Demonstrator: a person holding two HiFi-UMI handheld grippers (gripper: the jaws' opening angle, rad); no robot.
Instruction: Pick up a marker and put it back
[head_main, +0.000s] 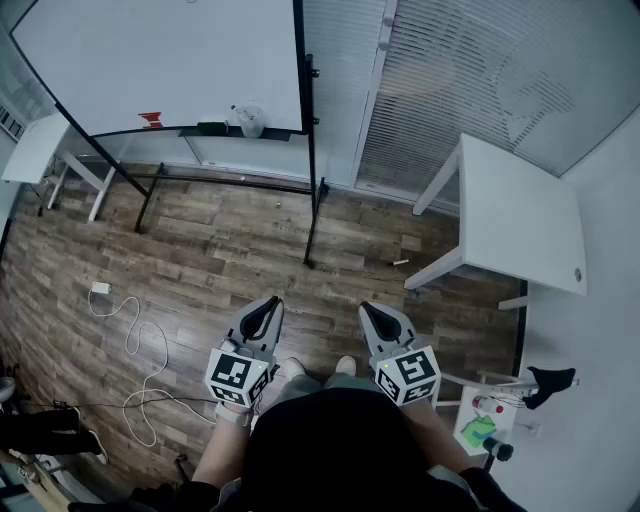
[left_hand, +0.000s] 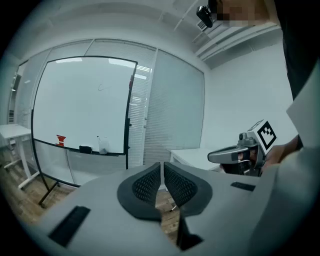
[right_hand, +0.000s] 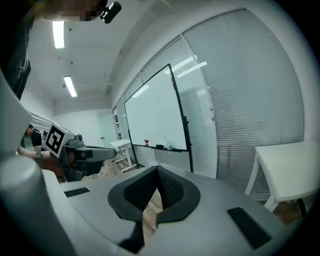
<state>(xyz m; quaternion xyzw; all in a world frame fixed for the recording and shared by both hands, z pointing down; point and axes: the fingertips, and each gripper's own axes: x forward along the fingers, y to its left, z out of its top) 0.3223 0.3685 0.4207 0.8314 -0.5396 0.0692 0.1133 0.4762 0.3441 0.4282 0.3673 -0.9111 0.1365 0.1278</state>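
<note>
A whiteboard (head_main: 160, 60) on a black wheeled stand stands across the wooden floor. Its tray carries a small red thing (head_main: 150, 120), a black eraser (head_main: 212, 128) and a pale bottle (head_main: 248, 120); no marker shows clearly there. A short pale stick (head_main: 400, 262), perhaps a marker, lies on the floor by the white table's leg. My left gripper (head_main: 268, 303) (left_hand: 162, 166) is held in the air, shut and with nothing in it, and points towards the whiteboard (left_hand: 80, 100). Beside it my right gripper (head_main: 368, 308) (right_hand: 156, 169) is shut and holds nothing.
A white table (head_main: 520, 210) stands at the right by the blinds. Another white desk (head_main: 35, 150) is at the far left. A white adapter (head_main: 100, 288) with a looping cable lies on the floor at the left. A small stand with green items (head_main: 480, 430) is at my right.
</note>
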